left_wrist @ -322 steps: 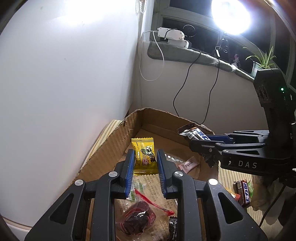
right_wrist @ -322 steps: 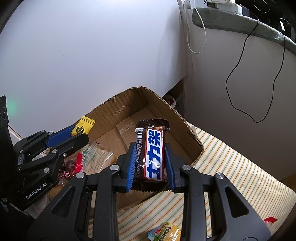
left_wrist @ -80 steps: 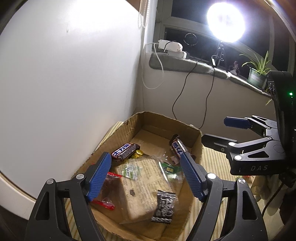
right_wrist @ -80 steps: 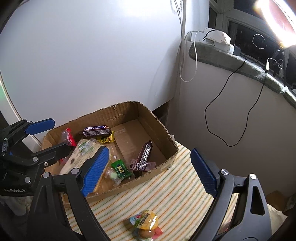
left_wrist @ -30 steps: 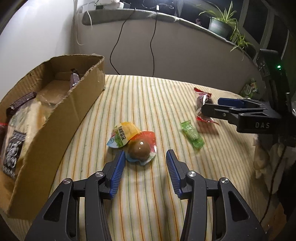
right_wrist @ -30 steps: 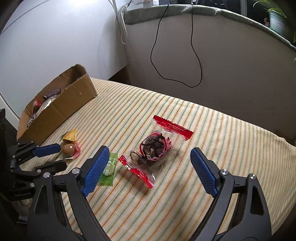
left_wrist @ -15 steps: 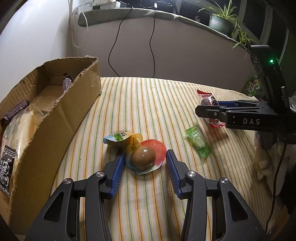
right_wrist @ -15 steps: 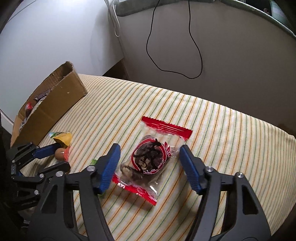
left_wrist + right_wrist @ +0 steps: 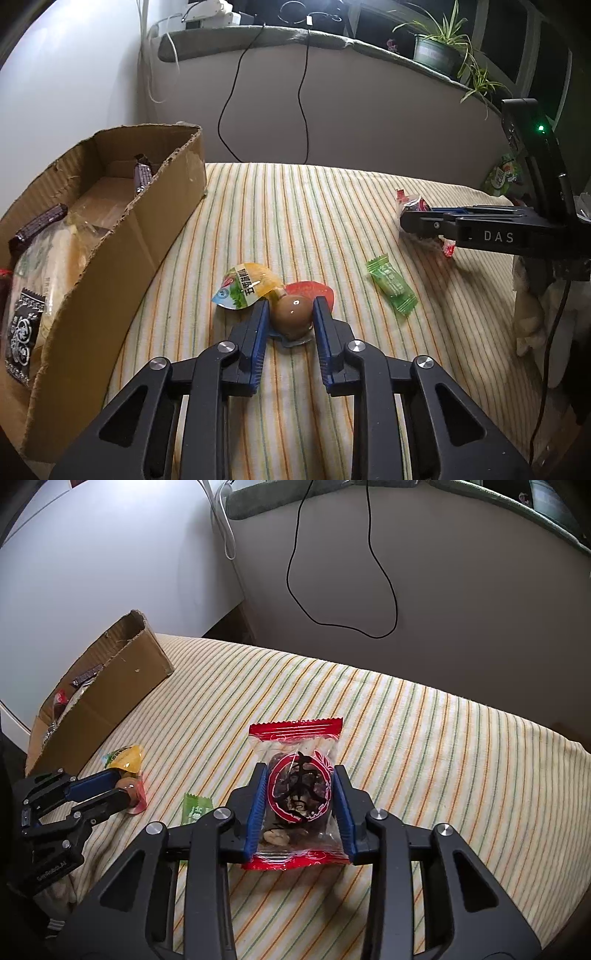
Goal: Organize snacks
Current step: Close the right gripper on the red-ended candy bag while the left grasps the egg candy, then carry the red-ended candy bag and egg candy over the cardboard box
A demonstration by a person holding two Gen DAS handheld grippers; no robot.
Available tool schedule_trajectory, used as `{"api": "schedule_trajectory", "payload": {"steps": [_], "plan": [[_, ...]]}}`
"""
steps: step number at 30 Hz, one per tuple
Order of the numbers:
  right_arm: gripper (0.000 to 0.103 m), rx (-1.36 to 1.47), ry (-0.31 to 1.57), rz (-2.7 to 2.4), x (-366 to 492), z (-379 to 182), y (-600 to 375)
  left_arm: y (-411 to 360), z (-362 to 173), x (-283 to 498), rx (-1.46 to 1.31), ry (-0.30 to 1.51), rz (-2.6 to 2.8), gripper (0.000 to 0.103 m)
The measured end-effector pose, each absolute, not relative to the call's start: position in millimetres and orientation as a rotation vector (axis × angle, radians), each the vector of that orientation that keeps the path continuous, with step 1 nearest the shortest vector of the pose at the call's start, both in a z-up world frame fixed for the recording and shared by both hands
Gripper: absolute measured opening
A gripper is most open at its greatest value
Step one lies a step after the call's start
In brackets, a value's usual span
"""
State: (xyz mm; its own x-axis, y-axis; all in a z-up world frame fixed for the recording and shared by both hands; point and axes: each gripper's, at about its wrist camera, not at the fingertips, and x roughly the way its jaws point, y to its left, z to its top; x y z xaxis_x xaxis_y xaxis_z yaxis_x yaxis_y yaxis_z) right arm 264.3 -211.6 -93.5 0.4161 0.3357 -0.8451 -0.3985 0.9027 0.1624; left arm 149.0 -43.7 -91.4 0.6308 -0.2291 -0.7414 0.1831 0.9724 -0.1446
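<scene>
Right wrist: crinkly clear-and-red packet (image 9: 297, 797)

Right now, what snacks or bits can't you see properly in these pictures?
- Left wrist view: the cardboard box near wall hides the lower parts of the snacks inside, and the left edge cuts its end off.
- Left wrist view: the right gripper covers most of the red date packet.
- Right wrist view: the green candy is partly behind the gripper's frame.
- Right wrist view: the left gripper hides most of the egg snack.
</scene>
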Motion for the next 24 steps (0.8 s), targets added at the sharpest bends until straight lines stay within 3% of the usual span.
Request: {"api": "schedule_trajectory", "payload": {"steps": [7, 15, 24], "plan": [[0.036, -0.073, 1.046, 0.460, 259.5, -91.9, -213.2, -42.7, -96.5, 153.0, -0.056, 0.890, -0.229, 0.033], [0.036, -0.068, 1.043, 0.452, 259.9, -92.1, -211.1, -40.2, -93.0, 152.3, -0.066, 0.874, -0.233, 0.024], [0.036, -0.069, 1.013, 0.448, 251.1, -80.0, -211.3, -39.2, -88.1, 141.8, -0.083, 0.858, -0.241, 0.023]]}}
